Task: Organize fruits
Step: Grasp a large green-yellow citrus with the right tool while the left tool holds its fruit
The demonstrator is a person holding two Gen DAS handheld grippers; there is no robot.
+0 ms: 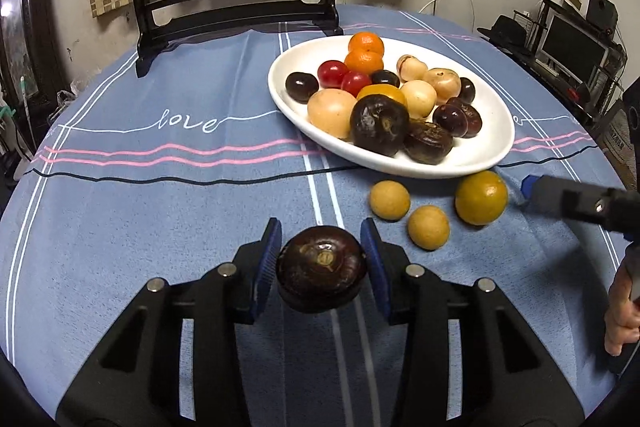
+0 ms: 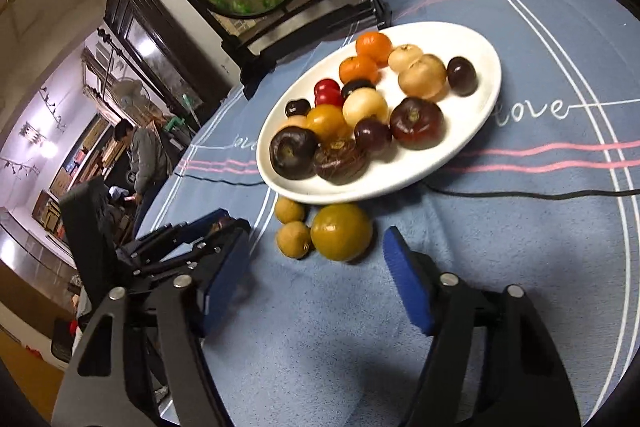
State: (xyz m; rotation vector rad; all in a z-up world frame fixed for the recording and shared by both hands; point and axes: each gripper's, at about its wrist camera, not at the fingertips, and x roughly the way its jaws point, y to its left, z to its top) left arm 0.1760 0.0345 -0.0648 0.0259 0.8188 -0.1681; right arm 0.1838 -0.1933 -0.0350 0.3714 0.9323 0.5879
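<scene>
The left gripper [image 1: 320,247] clamps a glossy, dark brown, flattened-round chestnut [image 1: 321,269] between ribbed blue pads, low centre of its frame, above the fuzzy blue cloth [image 1: 160,227]. The right gripper [image 2: 316,279] gapes wide, holding nothing. Before it lie a smooth olive-yellow orange [image 2: 341,231] and two matte tan longans [image 2: 293,239], beside the white oval plate [image 2: 472,147] heaped with fruit.

Each hand-held gripper, left [image 1: 320,245] and right [image 2: 316,281], is built of black angular links with silver round screws; the fingers [image 1: 267,259] are covered with blue ribbed pads.
</scene>
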